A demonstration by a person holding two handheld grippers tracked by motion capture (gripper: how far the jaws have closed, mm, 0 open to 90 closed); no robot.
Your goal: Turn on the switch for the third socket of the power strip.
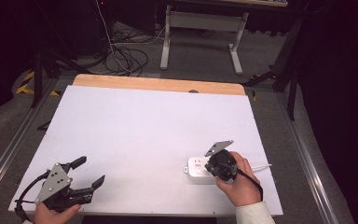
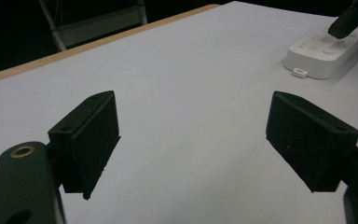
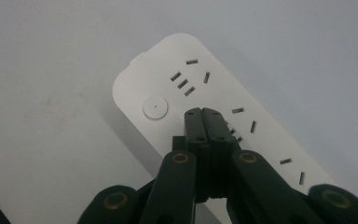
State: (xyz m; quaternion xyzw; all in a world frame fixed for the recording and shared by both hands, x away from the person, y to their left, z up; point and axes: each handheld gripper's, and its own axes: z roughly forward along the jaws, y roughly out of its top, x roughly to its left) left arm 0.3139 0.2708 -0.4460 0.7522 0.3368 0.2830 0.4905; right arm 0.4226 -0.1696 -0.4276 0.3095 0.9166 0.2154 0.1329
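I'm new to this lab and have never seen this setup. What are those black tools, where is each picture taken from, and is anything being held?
No robot here: a person holds a hand-operated gripper in each hand. The high view looks down on the white table from above the person's side. The left gripper, at the near left edge, has its fingers spread wide apart with bare table between them. The right gripper points down over a white power strip lying flat near the right edge. Its fingers are pressed together, holding nothing, with their tips beside the strip's round button. The other two pictures come from cameras riding on each gripper, looking along its fingers. The left gripper view also catches the power strip in the distance.
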